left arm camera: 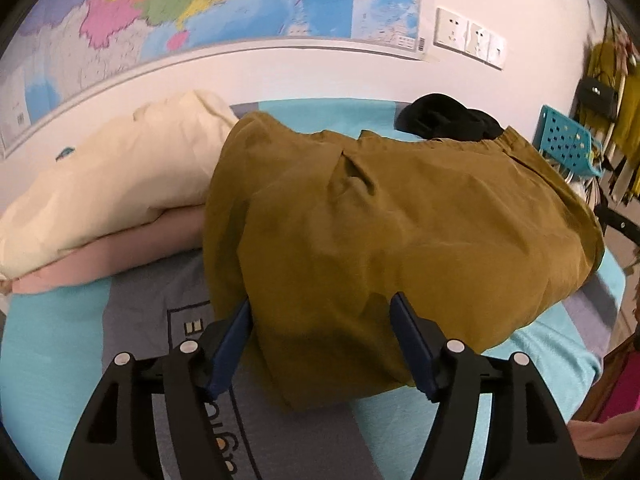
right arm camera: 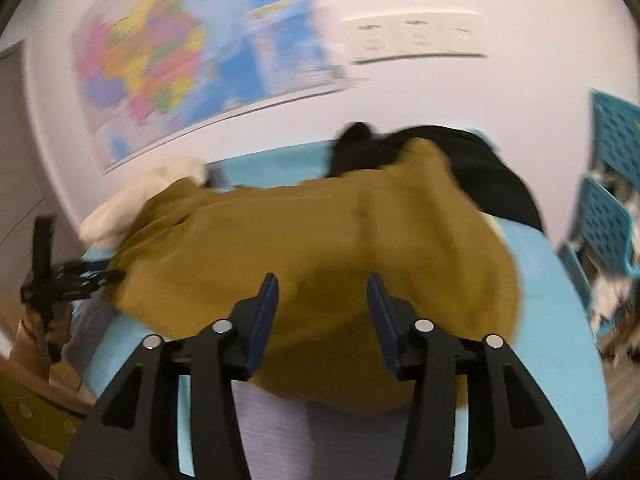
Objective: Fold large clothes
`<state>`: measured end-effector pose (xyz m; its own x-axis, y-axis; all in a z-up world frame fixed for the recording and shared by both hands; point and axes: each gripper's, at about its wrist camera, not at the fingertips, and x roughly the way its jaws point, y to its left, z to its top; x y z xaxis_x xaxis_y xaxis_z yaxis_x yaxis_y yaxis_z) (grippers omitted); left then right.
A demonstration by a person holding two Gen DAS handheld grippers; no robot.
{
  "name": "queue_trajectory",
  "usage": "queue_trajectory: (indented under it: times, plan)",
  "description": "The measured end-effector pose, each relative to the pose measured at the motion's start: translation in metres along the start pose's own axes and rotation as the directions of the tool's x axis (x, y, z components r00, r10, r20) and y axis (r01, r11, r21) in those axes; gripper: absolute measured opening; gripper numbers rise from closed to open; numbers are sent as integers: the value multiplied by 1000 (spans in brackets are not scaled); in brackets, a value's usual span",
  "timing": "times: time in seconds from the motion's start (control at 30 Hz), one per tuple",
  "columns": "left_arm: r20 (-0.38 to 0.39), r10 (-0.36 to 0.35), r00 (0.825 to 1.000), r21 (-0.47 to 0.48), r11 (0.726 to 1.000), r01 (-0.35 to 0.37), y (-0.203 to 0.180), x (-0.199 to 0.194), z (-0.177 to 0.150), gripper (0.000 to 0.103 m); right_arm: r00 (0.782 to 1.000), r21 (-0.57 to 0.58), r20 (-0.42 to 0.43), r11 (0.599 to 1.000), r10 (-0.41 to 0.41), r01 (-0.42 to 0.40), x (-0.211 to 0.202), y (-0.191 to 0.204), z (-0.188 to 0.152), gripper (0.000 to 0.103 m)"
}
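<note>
The bed [left arm camera: 52, 332] runs to the wall, with bare sheet along its near edge and right side. A cream pillow [left arm camera: 120, 184] crowds the left; a black garment [left arm camera: 444, 120] sits at the far edge. The mustard garment [left arm camera: 380, 240] covers the middle. My left gripper [left arm camera: 320, 312] and right gripper [right arm camera: 322, 292] spread wide over its near hem, holding nothing.

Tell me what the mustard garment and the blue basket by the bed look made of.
Mustard garment: matte woven cloth, likely cotton or a blend; it creases softly, without sheen. Blue basket: probably rigid moulded plastic, with flat walls and regular punched holes.
</note>
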<state>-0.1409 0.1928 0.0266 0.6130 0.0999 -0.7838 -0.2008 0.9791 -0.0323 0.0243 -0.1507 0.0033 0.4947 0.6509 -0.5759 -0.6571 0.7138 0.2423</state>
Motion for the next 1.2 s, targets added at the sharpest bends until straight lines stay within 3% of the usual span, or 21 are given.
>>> queue_trajectory:
  times: [0.1,0.2,0.33,0.47,0.57,0.6,0.67,0.77,0.8,0.83,0.87,0.93,1.0,1.07,1.2]
  plan:
    - [-3,4,1000,7,1000,-4,-4,1,-1,69,998,-37,-58,999,14,-16,21,14,-2,48]
    - [-6,-2,1000,3,1000,2,-5,3,-1,73,989,-53,-148,998,-27,19,46,16,-10,48]
    - [-15,-9,1000,-9,1000,8,-2,5,-2,75,988,-123,-131,990,-80,63,44,35,-5,54]
    - [3,-71,997,-85,994,71,13,-4,-3,75,993,-226,-103,971,61,-83,35,78,6,63]
    - [8,-113,994,-128,985,113,21,-13,-7,75,981,-389,-151,904,126,-176,45,128,2,72]
    - [5,-124,992,-143,982,123,24,-16,-10,75,976,-471,-179,861,122,-194,55,149,-4,72]
    - [-6,-153,988,-170,974,150,27,-21,-16,75,977,-575,-198,798,79,-181,66,172,-13,77]
    - [-39,-239,970,-217,950,225,29,-24,-30,75,987,-735,-155,672,-35,-92,87,196,-32,78]
    - [-49,-263,964,-228,942,245,27,-24,-36,75,988,-753,-146,653,-55,-75,93,199,-34,78]
    - [-59,-288,956,-242,933,267,26,-24,-42,75,989,-750,-142,658,-50,-75,93,197,-32,72]
    - [-71,-310,948,-250,926,285,24,-22,-45,75,987,-735,-152,673,-44,-83,93,193,-29,58]
    - [-97,-361,928,-259,909,326,16,-14,-50,75,984,-677,-176,727,-8,-116,89,183,-18,46]
    - [-77,-373,925,-264,902,341,12,-10,-45,80,987,-627,-159,770,28,-123,82,176,-2,39]
    - [-54,-437,898,-309,862,402,13,0,-35,80,987,-556,-145,820,63,-134,77,171,10,38]
    - [83,-522,849,-493,719,490,37,21,-18,81,982,-471,-158,866,105,-169,75,164,18,38]
